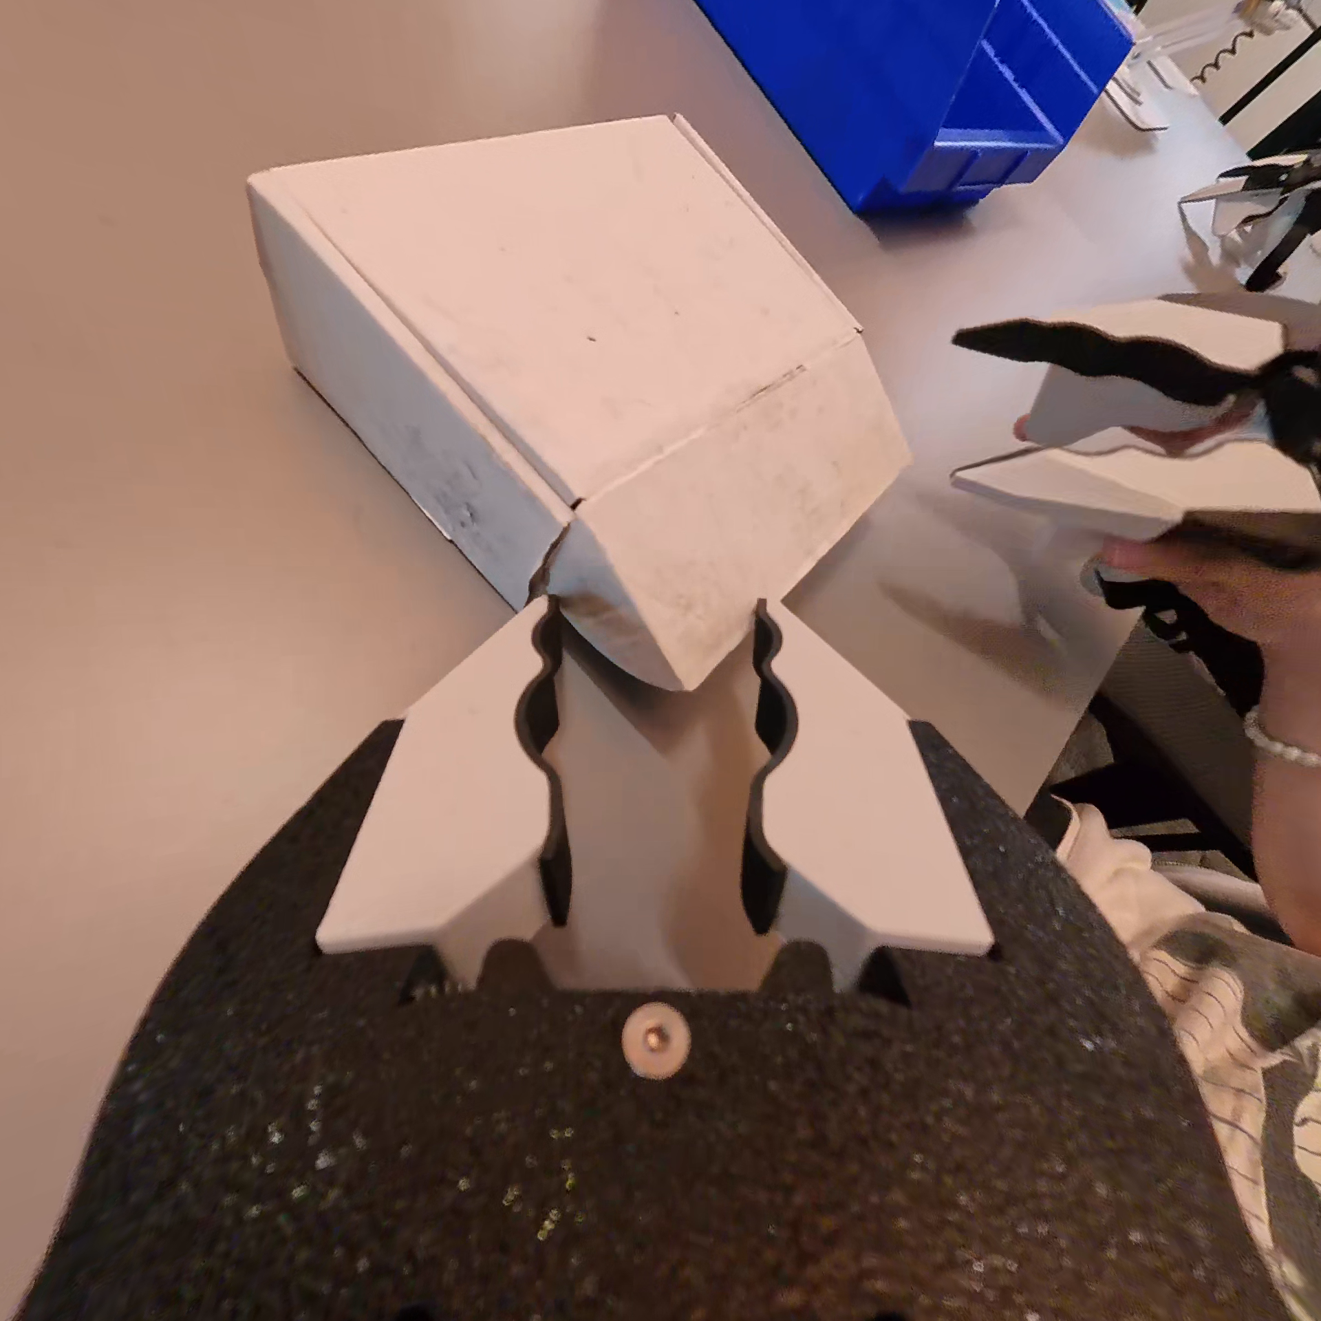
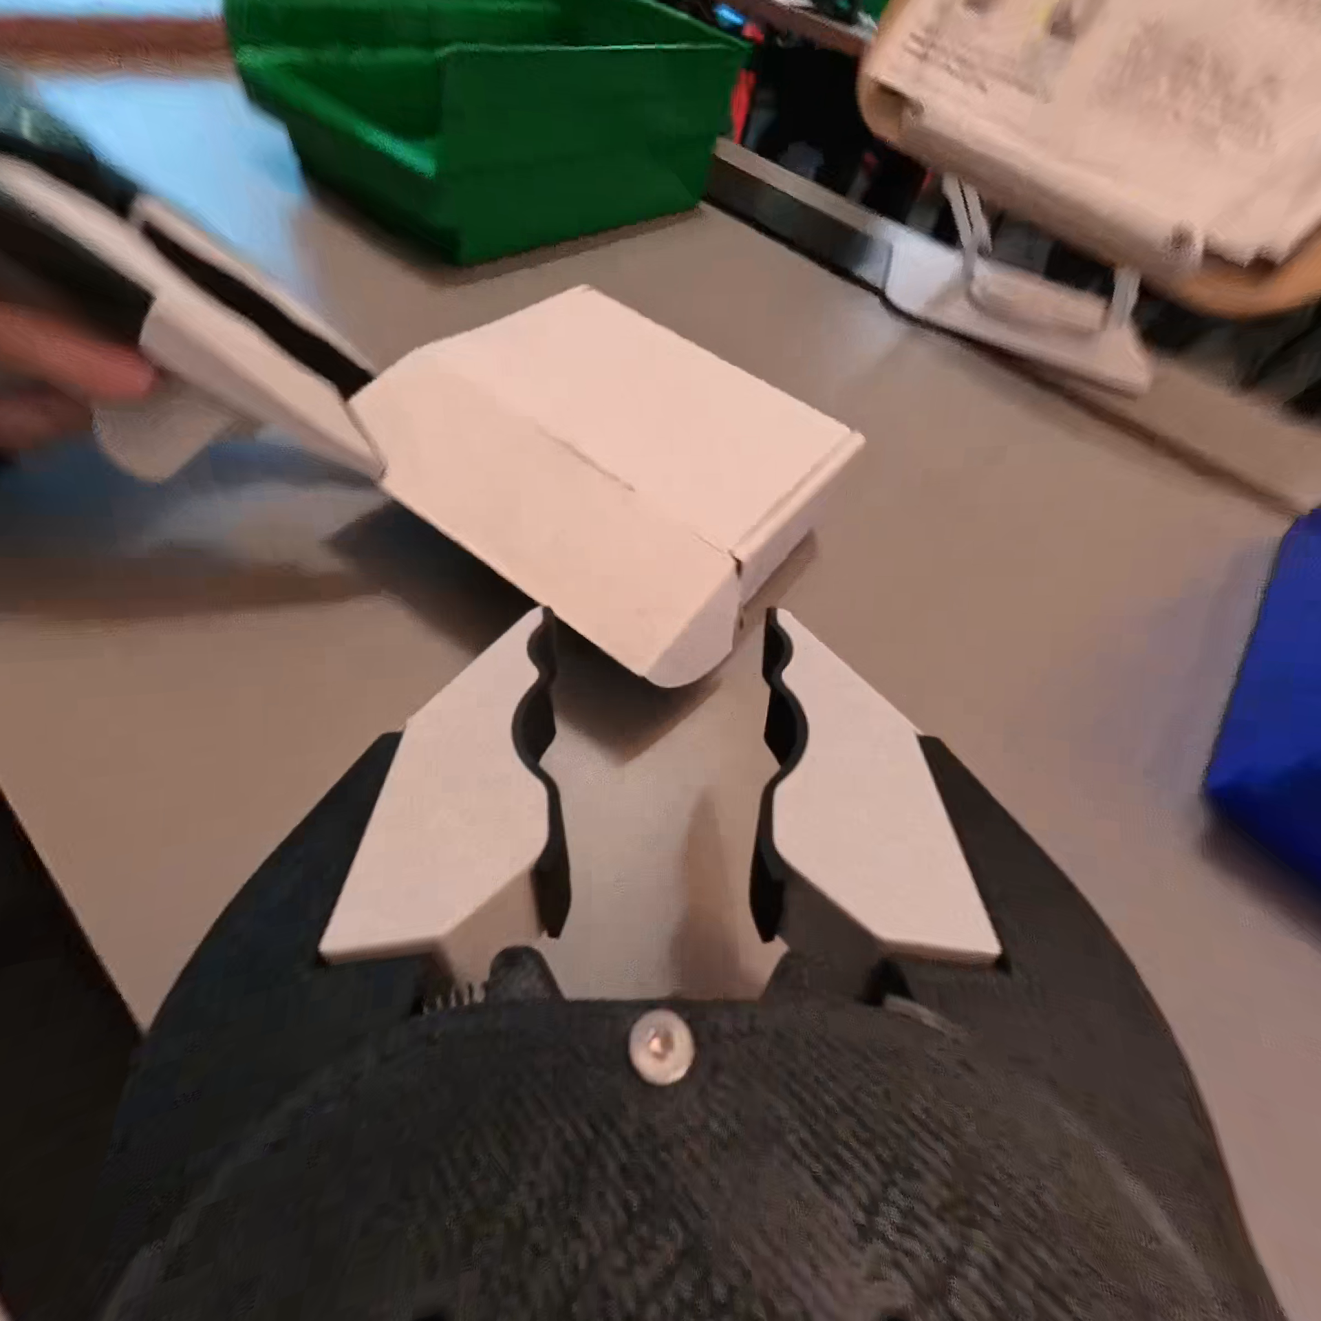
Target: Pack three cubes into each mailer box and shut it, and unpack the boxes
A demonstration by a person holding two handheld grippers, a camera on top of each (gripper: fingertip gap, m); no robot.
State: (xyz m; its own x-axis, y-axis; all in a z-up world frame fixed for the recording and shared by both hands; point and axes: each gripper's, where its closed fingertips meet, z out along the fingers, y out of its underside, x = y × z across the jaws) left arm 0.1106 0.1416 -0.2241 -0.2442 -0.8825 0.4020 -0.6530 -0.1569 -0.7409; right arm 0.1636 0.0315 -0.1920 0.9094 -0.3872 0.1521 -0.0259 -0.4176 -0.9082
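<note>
A closed white mailer box (image 1: 586,343) lies on the grey table (image 1: 143,500); its front flap looks slightly bulged. My left gripper (image 1: 656,604) is open, and the box's near corner sits between its fingers without being clamped. My right gripper (image 1: 961,407) is open and empty, just right of the box. In the right wrist view the box (image 2: 607,464) is blurred, with its near corner at my open right gripper (image 2: 659,612). My left gripper (image 2: 368,422) is at its far-left corner. No cubes are in view.
A blue bin (image 1: 929,93) stands behind the box and also shows at the right edge of the right wrist view (image 2: 1272,715). A green bin (image 2: 500,129) stands at the far side. A cream bag on a white stand (image 2: 1072,143) is beyond the table edge.
</note>
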